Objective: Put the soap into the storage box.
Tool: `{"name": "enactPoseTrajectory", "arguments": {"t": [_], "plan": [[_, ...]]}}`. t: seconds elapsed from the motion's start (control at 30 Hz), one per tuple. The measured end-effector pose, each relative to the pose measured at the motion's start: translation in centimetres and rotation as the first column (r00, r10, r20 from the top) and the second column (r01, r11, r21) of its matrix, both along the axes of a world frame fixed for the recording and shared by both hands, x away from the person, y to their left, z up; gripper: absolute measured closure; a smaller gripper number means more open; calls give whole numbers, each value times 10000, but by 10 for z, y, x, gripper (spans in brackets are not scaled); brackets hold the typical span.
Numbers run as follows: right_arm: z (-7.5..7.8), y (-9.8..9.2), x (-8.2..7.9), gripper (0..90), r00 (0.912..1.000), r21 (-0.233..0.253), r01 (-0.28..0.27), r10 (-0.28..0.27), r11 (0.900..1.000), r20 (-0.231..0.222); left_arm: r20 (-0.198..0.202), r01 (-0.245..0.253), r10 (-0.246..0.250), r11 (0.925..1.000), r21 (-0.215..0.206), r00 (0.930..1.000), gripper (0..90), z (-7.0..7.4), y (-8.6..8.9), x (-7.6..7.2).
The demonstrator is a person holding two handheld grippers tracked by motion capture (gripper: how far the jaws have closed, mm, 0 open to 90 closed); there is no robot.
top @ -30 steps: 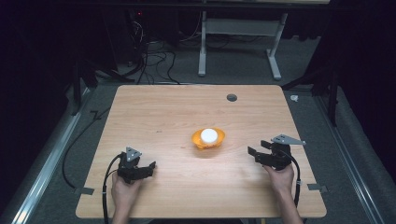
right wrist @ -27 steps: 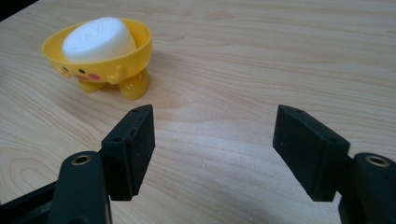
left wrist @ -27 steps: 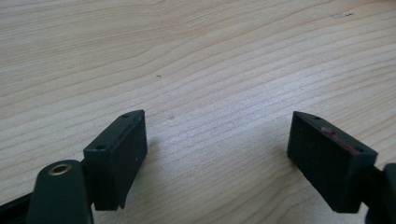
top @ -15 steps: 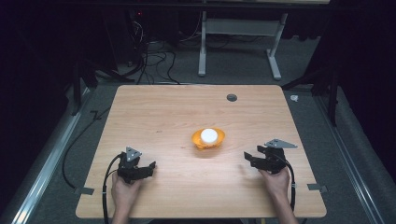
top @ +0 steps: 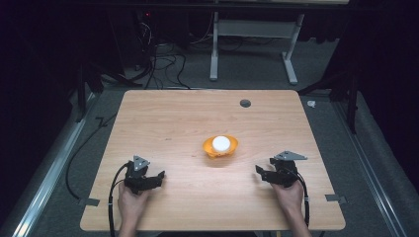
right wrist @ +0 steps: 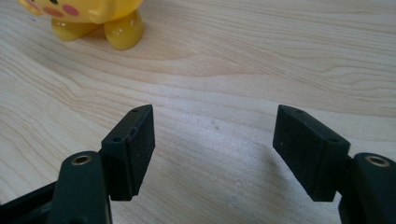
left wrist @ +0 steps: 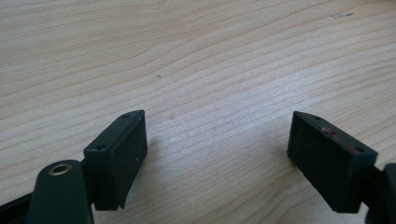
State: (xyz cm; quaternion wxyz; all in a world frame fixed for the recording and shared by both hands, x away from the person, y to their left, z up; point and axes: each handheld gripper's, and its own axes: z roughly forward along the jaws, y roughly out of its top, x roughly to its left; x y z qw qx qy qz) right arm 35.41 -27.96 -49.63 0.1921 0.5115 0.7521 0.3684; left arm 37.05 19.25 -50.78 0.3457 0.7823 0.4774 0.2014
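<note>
dark room, wood bench [top: 173, 123]. r gripper [top: 267, 174] has slid back toward 5 o'clock, away from the toy [top: 220, 146] at centre; both grippers' fingers spread, empty; l gripper [top: 150, 178] unmoved at 7. prob a reset.

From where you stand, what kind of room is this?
Probably a lab or recording workspace: a wooden table on grey carpet, tangled cables behind it, and a person holding the left gripper and right gripper.

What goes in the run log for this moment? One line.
left gripper: open, empty | right gripper: open, empty | yellow toy: mid-table, untouched
</note>
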Motion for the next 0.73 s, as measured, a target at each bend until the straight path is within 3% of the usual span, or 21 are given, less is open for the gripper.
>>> {"name": "enactPoseTrajectory", "arguments": {"t": [0.43,0.73], "plan": [[-6,9,-2,288,10000,-1094,-62,54,9940,-78,3,-4,4,10000,4,10000,206,0,0,0],[-6,10,-2,287,10000,-1107,-60,54,9938,-62,20,-18,18,10000,5,10000,206,0,0,0]]}}
